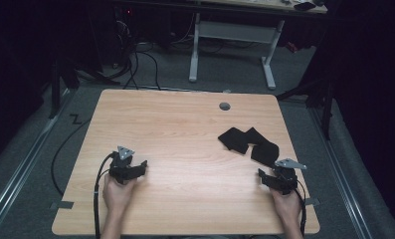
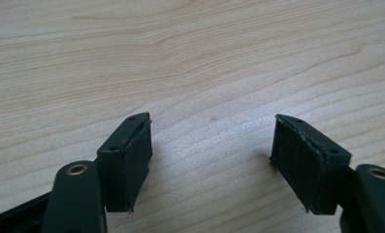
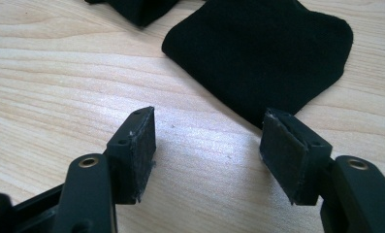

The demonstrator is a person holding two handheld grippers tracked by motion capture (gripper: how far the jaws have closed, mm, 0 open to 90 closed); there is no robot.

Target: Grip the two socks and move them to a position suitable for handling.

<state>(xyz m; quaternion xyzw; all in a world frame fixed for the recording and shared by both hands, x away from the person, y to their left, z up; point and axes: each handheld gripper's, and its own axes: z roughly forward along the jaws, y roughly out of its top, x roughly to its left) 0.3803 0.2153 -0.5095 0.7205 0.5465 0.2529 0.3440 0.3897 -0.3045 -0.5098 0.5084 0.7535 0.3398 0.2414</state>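
My right gripper (image 3: 207,155), jaws spread and empty, rests just short of the black cloth (image 3: 263,53) crumpled at the table's (image 1: 185,129) right side; my left gripper (image 2: 212,162), likewise spread, sits well apart over bare wood, nothing between.

Both forearms come in from the near edge, well apart. The left hand (image 1: 118,191) holds the left gripper (image 1: 141,167) low, its jaws spread wide with nothing between them. The right hand (image 1: 286,203) holds the right gripper (image 1: 262,177) likewise, jaws wide and empty.
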